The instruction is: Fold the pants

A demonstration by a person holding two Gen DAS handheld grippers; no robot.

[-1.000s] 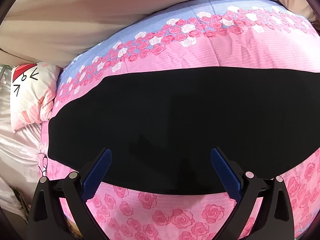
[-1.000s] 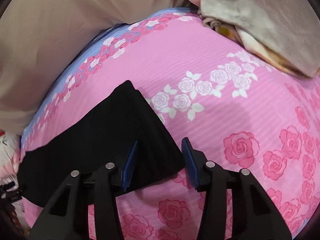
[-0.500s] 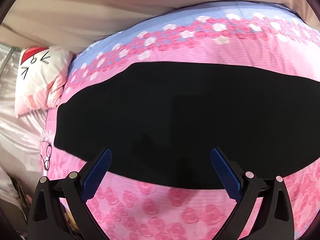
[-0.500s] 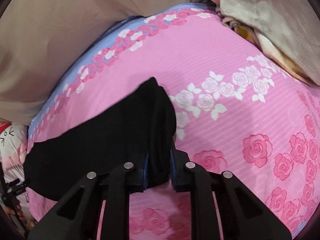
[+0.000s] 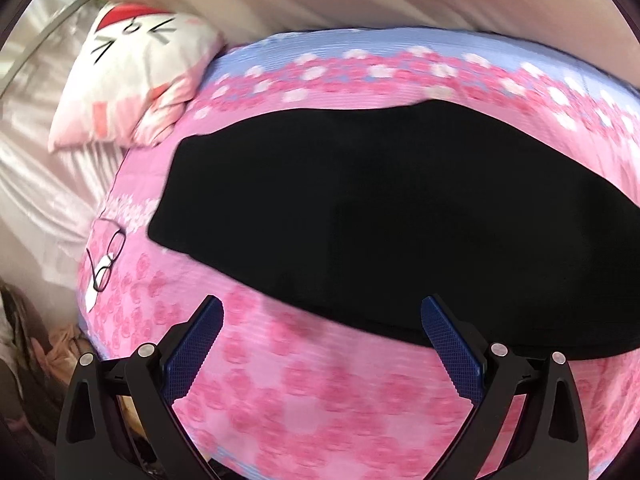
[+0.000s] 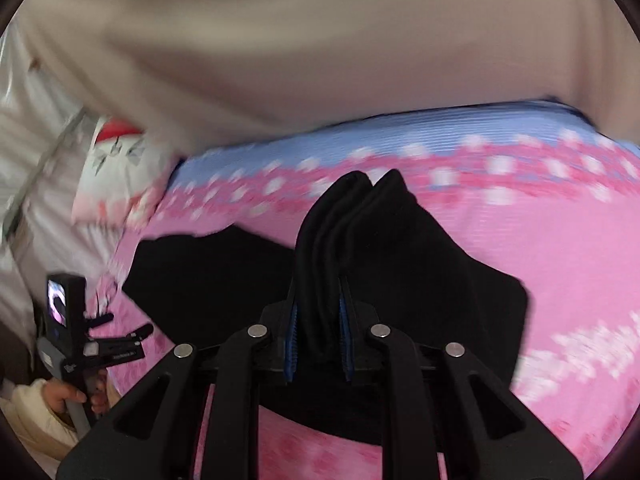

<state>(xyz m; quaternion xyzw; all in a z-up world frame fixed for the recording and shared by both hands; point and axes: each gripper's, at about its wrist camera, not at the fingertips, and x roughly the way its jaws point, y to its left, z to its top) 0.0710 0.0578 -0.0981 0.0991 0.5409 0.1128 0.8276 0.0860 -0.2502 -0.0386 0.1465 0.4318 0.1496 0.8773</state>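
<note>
While the right gripper is clamping a bunched end of the black pants, its jaws having just been closing on that cloth, the end is standing clear of the pink rose bedspread and the rest is lying flat on it. Left gripper is hanging spread wide and empty over the near edge of the pants. Fabric is reading soft, light, limp; likely sagging and dragging, so pinching doubled layers at a corner is looking safest
</note>
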